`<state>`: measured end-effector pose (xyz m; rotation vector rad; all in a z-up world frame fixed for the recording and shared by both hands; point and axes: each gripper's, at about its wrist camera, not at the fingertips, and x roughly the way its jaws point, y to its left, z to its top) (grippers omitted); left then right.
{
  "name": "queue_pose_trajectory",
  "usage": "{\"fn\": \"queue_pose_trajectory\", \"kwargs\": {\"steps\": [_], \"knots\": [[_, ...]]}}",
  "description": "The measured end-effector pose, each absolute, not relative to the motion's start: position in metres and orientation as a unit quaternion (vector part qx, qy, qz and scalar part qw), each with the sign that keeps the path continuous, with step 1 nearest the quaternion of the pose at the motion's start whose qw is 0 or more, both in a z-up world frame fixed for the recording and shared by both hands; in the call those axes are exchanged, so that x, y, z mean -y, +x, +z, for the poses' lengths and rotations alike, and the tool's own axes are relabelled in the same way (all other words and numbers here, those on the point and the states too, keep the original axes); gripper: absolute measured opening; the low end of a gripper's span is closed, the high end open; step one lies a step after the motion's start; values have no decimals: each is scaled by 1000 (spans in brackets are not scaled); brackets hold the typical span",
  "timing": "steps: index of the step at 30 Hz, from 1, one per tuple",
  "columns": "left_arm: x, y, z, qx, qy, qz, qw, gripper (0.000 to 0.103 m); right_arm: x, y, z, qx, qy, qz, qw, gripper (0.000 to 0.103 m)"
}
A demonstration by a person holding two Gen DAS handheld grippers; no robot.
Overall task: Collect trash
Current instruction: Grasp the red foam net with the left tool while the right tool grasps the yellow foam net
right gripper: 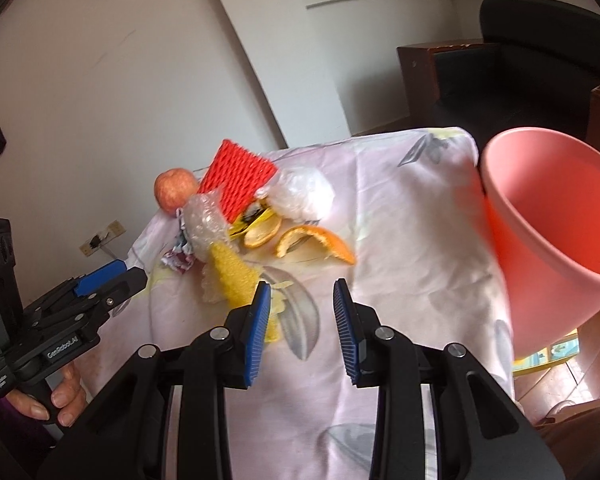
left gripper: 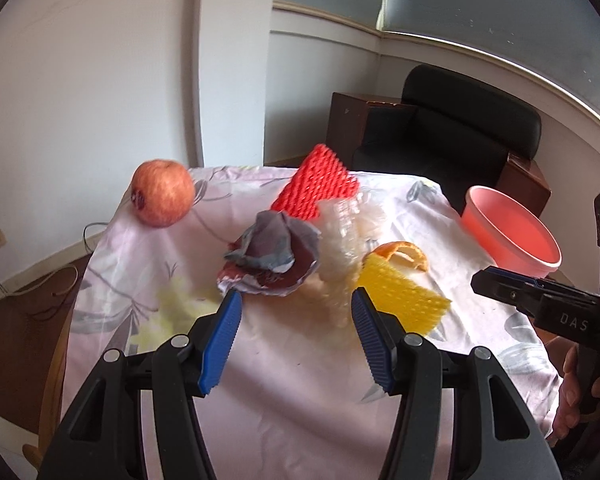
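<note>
Nothing collected yet: trash pile [left gripper: 300,248] sits mid-frame on the cloth [left gripper: 284,380], pink bin [right gripper: 560,232] at right looks empty, left gripper [left gripper: 296,336] and right gripper [right gripper: 300,332] both gape, holding nothing, everything left.

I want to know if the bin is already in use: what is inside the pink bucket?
The pink bucket looks empty: only bare pink wall shows inside, in both views. Its very bottom is hidden by the near rim, so something small there cannot be ruled out.
</note>
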<state>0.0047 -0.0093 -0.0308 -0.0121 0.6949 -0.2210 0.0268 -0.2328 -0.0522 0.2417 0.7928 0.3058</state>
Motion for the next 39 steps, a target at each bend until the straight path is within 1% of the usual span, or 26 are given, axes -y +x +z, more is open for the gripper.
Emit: {"fn": "queue_pose_trajectory", "kwargs": {"steps": [6, 10, 15, 18, 22, 24, 26, 29, 30, 31, 32, 33, 35, 39], "knots": [[5, 21, -30, -336, -22, -108, 935, 56, 224, 29, -54, -387, 114, 170, 899, 33], [2, 42, -22, -334, -68, -122, 932, 56, 222, 29, -55, -389, 111, 173, 898, 33], [0, 67, -14, -331, -106, -114, 931, 46, 222, 30, -56, -391, 109, 171, 898, 33], [0, 84, -11, -334, -121, -118, 927, 42, 222, 30, -56, -391, 109, 173, 897, 33], [9, 109, -7, -342, -93, -142, 924, 42, 220, 31, -55, -388, 104, 182, 898, 33], [14, 125, -7, -349, -63, -159, 921, 49, 218, 31, -55, -388, 100, 187, 897, 33], [20, 140, -10, -361, -40, -173, 916, 52, 216, 31, -54, -388, 97, 191, 897, 33], [25, 161, -23, -398, -31, -201, 895, 51, 213, 31, -52, -387, 93, 197, 896, 33], [26, 164, -26, -403, -33, -204, 891, 43, 211, 31, -52, -388, 91, 199, 895, 33], [26, 166, -29, -407, -37, -210, 888, 33, 210, 32, -52, -390, 89, 202, 894, 36], [26, 167, -30, -410, -38, -213, 886, 16, 209, 33, -53, -391, 89, 205, 893, 47], [26, 167, -31, -413, -40, -217, 884, 13, 207, 33, -54, -393, 88, 208, 891, 49], [23, 161, -31, -403, -47, -217, 888, 11, 204, 36, -57, -400, 84, 211, 888, 49], [13, 151, -19, -379, -57, -218, 898, 10, 198, 44, -63, -410, 82, 215, 883, 49]]}}
